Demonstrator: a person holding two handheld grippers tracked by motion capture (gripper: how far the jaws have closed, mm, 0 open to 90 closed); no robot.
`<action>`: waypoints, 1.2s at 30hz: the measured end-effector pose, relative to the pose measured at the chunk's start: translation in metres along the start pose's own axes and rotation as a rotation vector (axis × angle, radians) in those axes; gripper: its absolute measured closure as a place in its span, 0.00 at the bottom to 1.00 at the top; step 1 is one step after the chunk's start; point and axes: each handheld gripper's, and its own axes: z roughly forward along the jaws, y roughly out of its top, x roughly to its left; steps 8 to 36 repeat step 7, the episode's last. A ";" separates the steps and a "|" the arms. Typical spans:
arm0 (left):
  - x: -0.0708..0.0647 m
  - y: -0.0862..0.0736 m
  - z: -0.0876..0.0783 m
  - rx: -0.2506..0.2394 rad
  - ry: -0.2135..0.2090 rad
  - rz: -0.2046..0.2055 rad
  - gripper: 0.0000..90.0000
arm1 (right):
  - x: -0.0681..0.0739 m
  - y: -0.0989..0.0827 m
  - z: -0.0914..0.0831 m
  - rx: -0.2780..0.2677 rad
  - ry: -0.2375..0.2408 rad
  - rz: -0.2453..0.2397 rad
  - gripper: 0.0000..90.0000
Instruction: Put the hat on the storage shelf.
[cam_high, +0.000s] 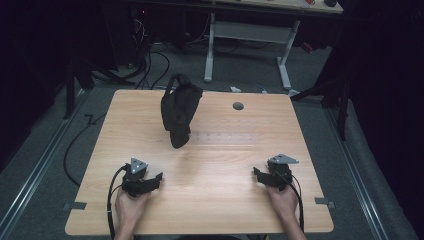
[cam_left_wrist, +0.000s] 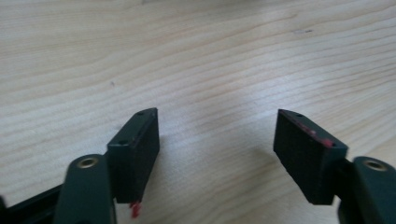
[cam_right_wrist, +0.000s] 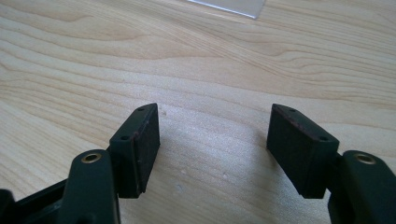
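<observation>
A black bag (cam_high: 179, 110) stands slumped on the far middle of the wooden table (cam_high: 215, 210), its strap toward the back edge. My left gripper (cam_high: 159, 177) rests low near the front left, held by a hand, well short of the bag. In the left gripper view my left gripper (cam_left_wrist: 215, 154) stands open over bare wood with nothing between its pads (cam_left_wrist: 140, 154). My right gripper (cam_high: 256, 174) sits near the front right, also hand-held. In the right gripper view my right gripper (cam_right_wrist: 212, 149) stands open over bare wood, with nothing between its jaws.
A round grommet hole (cam_high: 238, 106) lies at the table's far right. A clear plastic strip (cam_high: 225, 138) lies flat mid-table, its corner (cam_right_wrist: 229, 6) ahead of the right gripper. Behind the table stand a white desk frame (cam_high: 250, 35) and floor cables (cam_high: 150, 65).
</observation>
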 end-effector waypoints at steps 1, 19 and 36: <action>0.000 0.000 0.000 -0.002 0.003 0.002 0.35 | 0.000 0.000 0.000 0.000 0.000 0.000 0.39; -0.002 -0.003 0.001 0.007 0.007 0.032 0.32 | 0.000 0.000 0.000 -0.001 0.000 0.000 0.39; -0.002 -0.003 0.001 0.007 0.007 0.032 0.32 | 0.000 0.000 0.000 -0.001 0.000 0.000 0.39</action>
